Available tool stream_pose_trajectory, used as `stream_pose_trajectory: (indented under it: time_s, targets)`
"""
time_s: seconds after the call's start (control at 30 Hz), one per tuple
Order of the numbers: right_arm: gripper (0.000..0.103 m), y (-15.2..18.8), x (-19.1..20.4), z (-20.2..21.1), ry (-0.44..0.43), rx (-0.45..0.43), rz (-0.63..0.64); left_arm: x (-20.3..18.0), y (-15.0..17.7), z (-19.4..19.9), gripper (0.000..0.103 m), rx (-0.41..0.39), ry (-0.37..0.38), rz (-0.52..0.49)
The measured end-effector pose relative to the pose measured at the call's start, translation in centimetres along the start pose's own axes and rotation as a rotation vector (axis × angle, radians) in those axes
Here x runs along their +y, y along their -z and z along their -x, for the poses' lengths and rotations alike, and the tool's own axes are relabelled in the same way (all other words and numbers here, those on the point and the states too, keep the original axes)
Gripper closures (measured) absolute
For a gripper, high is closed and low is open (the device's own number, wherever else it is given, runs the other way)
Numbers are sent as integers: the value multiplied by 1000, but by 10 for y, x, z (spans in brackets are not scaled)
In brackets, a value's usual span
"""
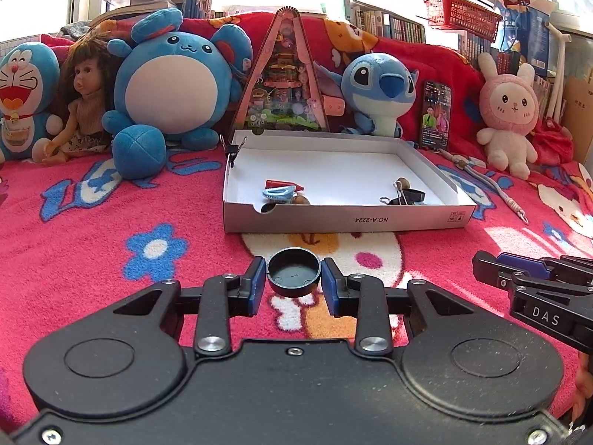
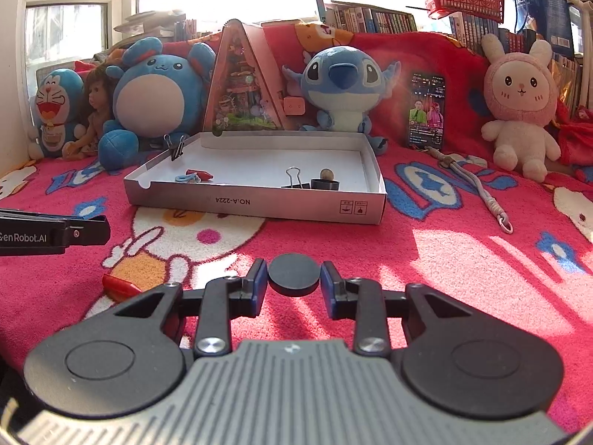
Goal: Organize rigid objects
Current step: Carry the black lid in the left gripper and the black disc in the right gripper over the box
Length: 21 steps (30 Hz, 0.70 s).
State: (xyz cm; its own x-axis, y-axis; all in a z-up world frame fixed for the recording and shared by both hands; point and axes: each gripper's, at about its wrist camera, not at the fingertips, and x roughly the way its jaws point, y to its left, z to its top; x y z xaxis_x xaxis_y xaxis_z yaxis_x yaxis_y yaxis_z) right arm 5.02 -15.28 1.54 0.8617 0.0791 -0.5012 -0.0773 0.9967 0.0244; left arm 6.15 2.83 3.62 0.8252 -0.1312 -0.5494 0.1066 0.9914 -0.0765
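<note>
Two black caps are clamped: left gripper (image 1: 294, 278) grips the hollow-side-up cap (image 1: 294, 271), right gripper (image 2: 293, 277) the flat-side-up cap (image 2: 293, 273); each should clear the cardboard tray's (image 1: 348, 217) front wall before release.

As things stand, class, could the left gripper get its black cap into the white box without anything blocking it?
Probably yes. The left gripper holds the black cap in front of the white box, whose top is open; only blanket lies between, and the low front wall needs clearing.

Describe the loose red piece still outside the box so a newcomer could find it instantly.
Start at the shallow white cardboard box on the pink blanket. Come toward the camera, left of the right claw: the small red tapered piece lies on the blanket's orange cartoon patch. It is glossy and hard, unlike the fuzzy print around it.
</note>
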Motion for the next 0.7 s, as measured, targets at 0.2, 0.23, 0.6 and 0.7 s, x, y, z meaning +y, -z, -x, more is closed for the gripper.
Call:
stream_pose_trajectory:
  time_s: [0.2, 0.23, 0.6, 0.7]
  targets:
    - [67, -26, -15, -13, 14, -19, -54, 0, -31, -13, 72, -40, 12, 4]
    - [67, -30, -18, -15, 15, -24, -61, 0, -36, -15, 72, -46, 10, 2]
    - [67, -54, -29, -43, 31, -17, -102, 4, -58, -48, 72, -21, 8, 29]
    - [67, -55, -28, -49, 35, -13, -99, 3, -60, -55, 72, -16, 7, 36]
